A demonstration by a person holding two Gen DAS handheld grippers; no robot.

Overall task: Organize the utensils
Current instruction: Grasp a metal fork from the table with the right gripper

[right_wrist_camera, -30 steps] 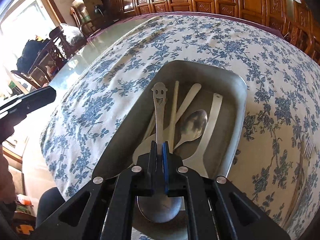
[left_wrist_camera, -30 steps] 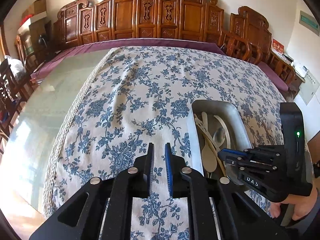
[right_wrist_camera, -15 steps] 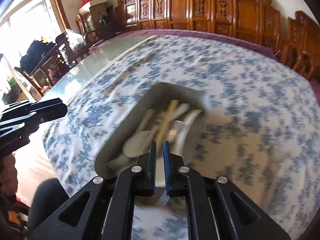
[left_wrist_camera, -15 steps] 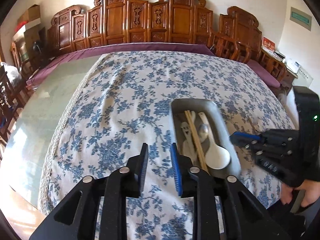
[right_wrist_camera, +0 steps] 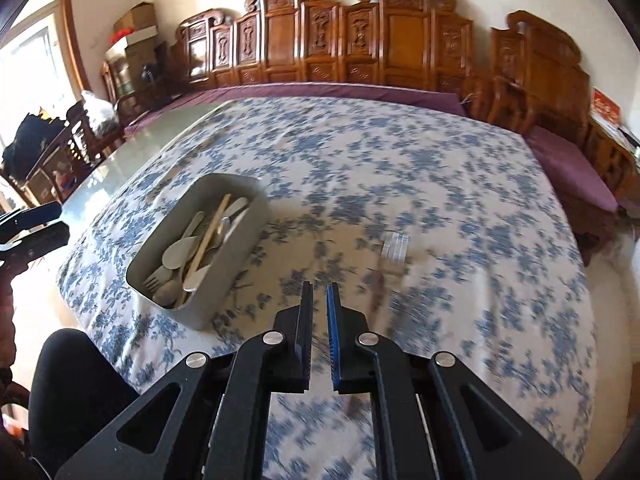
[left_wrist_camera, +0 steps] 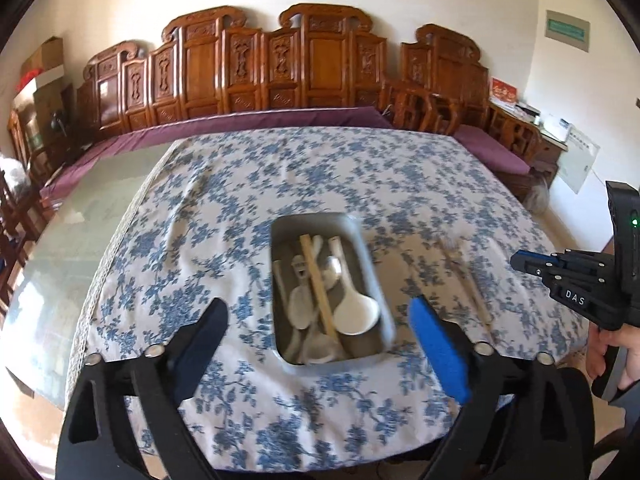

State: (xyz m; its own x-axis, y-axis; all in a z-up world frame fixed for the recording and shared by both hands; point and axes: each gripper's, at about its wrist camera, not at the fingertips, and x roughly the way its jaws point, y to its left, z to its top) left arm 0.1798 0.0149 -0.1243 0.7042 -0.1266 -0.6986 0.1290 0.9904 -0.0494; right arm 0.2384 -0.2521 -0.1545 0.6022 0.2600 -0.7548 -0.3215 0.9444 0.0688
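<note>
Left wrist view: nearest to us, our left claw (left_wrist_camera: 320, 328) stands wide open and holds nothing, its two fingers at 8 and 4 o'clock around the grey tray (left_wrist_camera: 380, 308) without touching it. We think this wide spread prepares a grasp on the tray. Inside lie a white spoon (left_wrist_camera: 354, 312), chopsticks (left_wrist_camera: 318, 286) and other utensils, gathered together so they stay tidy. Farther, at 3 o'clock, a fork (left_wrist_camera: 466, 276) lies loose on the flowered tablecloth (left_wrist_camera: 240, 208), not yet collected. Our right claw (right_wrist_camera: 319, 336) is almost closed, a narrow gap only, empty, hovering above the cloth.
</note>
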